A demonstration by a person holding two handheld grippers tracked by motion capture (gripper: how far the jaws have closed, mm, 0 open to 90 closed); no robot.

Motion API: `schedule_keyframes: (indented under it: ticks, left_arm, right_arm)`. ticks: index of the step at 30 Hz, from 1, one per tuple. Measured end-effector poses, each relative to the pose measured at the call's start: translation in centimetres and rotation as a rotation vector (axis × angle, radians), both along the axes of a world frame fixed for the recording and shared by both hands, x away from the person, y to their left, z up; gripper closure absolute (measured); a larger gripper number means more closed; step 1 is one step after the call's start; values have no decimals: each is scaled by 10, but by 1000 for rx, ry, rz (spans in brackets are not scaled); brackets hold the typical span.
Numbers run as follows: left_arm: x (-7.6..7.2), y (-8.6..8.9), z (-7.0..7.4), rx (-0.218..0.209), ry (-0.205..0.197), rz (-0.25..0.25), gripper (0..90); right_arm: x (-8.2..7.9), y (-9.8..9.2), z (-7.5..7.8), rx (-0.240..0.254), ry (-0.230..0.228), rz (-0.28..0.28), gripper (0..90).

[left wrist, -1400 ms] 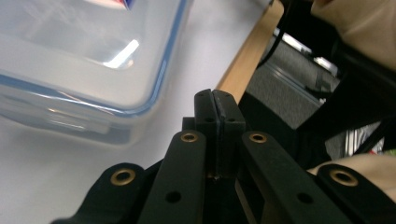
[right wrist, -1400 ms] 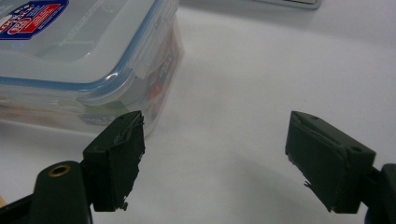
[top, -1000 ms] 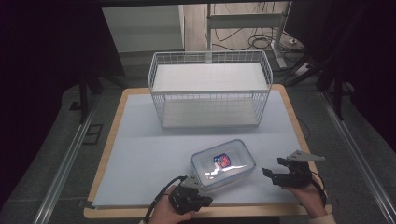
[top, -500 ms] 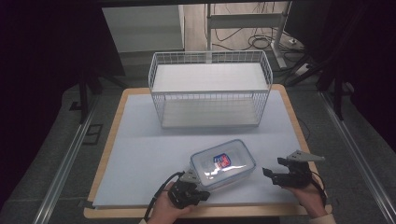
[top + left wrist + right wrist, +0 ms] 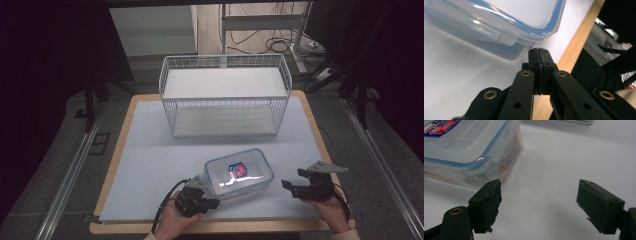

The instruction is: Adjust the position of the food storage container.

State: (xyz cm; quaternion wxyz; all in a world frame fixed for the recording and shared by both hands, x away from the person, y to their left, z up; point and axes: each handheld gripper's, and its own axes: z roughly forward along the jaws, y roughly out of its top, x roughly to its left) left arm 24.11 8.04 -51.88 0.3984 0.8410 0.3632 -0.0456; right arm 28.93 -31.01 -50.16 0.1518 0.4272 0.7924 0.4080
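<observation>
Nearest the bench [image 5: 150, 150] edge, the left gripper [image 5: 204, 186] had its jaws pressed together right at the near-left corner of the clear lidded container [image 5: 239, 172], while the right gripper [image 5: 294, 185] sat just off the container's right end with jaws spread and nothing between them. I'd guess the move was to nudge or steady the container with the closed tip and bring the open jaws squarely over the side latch [image 5: 500, 147] before lifting toward the wire basket [image 5: 225, 95] behind. Couldn't tell if the left tip actually touched, and the contents were a blur.
</observation>
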Motion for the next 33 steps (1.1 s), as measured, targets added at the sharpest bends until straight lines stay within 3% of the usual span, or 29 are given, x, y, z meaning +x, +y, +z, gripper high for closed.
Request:
schedule_keyframes:
  ticks: [19,25,29,30,33]
  left_arm:
    - [40,11,-2,-31,11,119,900]
    - [36,14,0,-29,11,110,900]
    - [21,42,11,-31,-42,161,898]
    - [21,42,11,-31,-42,161,898]
    - [24,64,20,-63,-75,236,893]
  right_arm:
    - [1,1,-1,-7,5,4,199]
    - [1,1,0,2,2,-3,198]
    - [0,0,1,10,2,-2,197]
    - [0,0,1,10,2,-2,197]
    - [3,-1,1,15,3,0,197]
